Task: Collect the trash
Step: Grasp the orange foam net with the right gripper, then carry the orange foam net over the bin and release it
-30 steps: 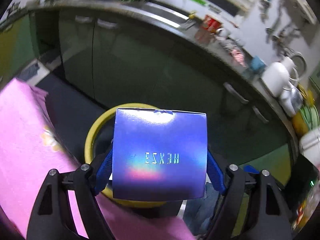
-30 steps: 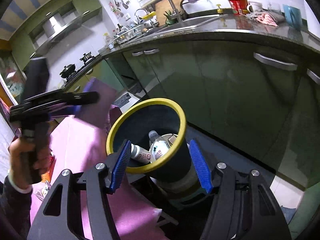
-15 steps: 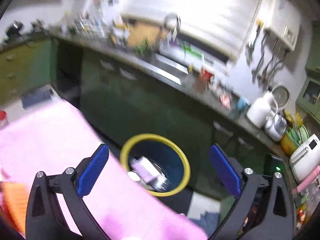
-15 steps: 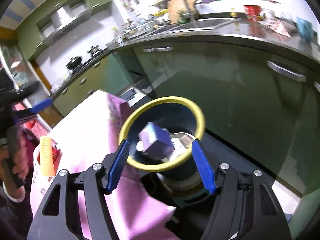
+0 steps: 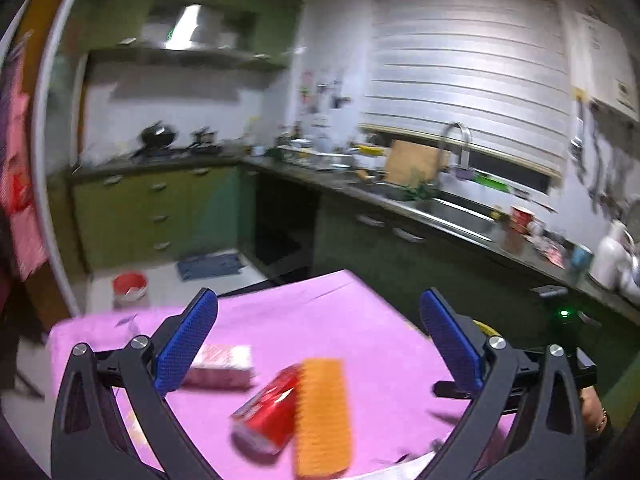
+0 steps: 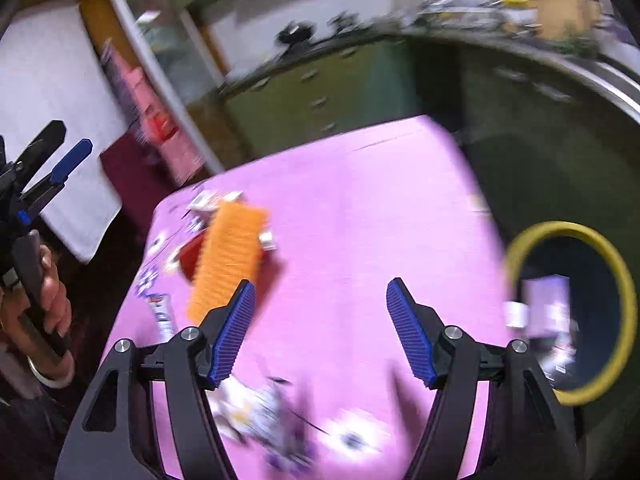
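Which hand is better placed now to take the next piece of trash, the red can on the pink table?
Probably left. The open left gripper points at the red can, which lies just ahead between its fingers. The right gripper, also open and empty, sees the can off to its left.

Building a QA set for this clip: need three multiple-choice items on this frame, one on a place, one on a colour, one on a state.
1. Where does the orange ridged piece lie?
A. on the pink tablecloth, against the red can
B. inside the bin
C. on the kitchen counter

2. What colour is the rim of the bin?
A. red
B. yellow
C. white

3. How is the left gripper?
A. shut on a box
B. shut on the can
C. open, nothing between its jaws

Key:
1 A: it rests on the pink tablecloth, overlapping the red can.
2 B: a yellow ring circles the dark bin beside the table.
3 C: its blue pads stand wide apart over the table, holding nothing.
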A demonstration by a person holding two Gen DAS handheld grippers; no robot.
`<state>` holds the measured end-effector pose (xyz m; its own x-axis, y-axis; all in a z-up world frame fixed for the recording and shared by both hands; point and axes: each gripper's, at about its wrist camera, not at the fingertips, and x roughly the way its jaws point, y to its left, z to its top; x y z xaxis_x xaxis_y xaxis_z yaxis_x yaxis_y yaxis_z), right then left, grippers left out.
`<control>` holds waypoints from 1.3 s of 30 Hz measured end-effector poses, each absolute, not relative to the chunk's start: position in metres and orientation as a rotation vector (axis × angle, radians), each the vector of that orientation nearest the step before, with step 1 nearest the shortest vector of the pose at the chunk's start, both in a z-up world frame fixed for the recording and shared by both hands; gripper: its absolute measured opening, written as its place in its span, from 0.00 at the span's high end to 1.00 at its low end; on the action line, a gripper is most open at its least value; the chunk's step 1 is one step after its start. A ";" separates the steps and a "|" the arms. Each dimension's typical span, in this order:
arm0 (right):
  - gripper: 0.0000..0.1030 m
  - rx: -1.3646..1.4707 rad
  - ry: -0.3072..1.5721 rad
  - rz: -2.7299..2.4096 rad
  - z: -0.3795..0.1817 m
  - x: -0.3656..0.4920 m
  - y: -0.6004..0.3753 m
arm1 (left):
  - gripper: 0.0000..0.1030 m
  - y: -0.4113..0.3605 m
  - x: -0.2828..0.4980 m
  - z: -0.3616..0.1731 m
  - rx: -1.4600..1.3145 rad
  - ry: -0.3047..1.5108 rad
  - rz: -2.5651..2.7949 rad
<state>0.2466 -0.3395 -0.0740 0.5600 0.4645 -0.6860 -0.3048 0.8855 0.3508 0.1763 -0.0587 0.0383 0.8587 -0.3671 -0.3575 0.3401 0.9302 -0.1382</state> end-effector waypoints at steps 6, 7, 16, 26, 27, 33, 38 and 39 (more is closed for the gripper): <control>0.31 0.225 0.994 0.593 -0.102 0.295 -0.263 | 0.06 -0.009 0.187 0.012 -0.191 0.450 -0.285; 0.31 0.244 1.010 0.601 -0.106 0.301 -0.258 | 0.06 -0.005 0.188 0.012 -0.196 0.452 -0.275; 0.27 0.293 1.059 0.619 -0.123 0.323 -0.232 | 0.06 0.006 0.184 0.007 -0.183 0.438 -0.236; 0.55 0.254 1.067 0.593 -0.126 0.320 -0.228 | 0.06 0.008 0.193 -0.004 -0.190 0.461 -0.214; 0.62 0.262 1.067 0.600 -0.126 0.319 -0.230 | 0.06 0.008 0.193 -0.004 -0.192 0.463 -0.219; 0.84 0.295 0.998 0.606 -0.114 0.306 -0.245 | 0.06 0.009 0.195 -0.008 -0.192 0.482 -0.243; 0.84 0.354 0.895 0.573 -0.088 0.286 -0.287 | 0.06 0.008 0.199 -0.009 -0.193 0.507 -0.286; 0.84 0.363 0.872 0.554 -0.082 0.282 -0.298 | 0.06 0.007 0.200 -0.010 -0.201 0.518 -0.307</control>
<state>0.2817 -0.2981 -0.0823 0.5175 0.5924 -0.6175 -0.3063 0.8020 0.5128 0.2005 0.0073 -0.0100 0.8249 -0.3369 -0.4539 0.2363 0.9350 -0.2646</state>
